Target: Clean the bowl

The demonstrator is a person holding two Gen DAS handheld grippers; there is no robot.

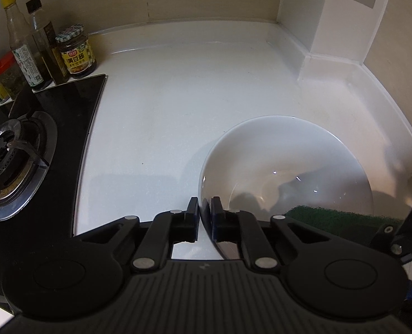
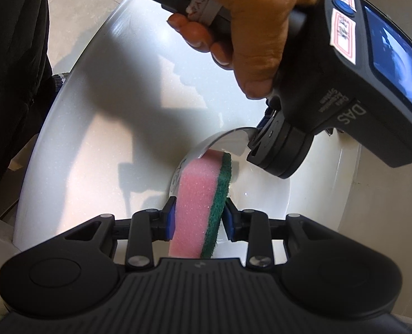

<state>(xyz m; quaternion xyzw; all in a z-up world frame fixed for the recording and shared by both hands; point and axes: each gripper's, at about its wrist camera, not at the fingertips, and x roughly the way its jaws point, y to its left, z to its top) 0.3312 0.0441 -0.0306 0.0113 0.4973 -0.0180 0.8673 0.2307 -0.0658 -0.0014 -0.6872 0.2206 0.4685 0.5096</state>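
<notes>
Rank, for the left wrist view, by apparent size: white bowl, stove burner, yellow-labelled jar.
1. White bowl, though it sits nearest the camera.
2. Stove burner, cut off at the left edge, so possibly close to the bowl.
3. Yellow-labelled jar, farthest back.

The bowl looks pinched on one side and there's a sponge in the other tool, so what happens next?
Probably the right tool lowers its sponge into the bowl and starts wiping, since the left tool already clamps the rim and steadies it.
</notes>
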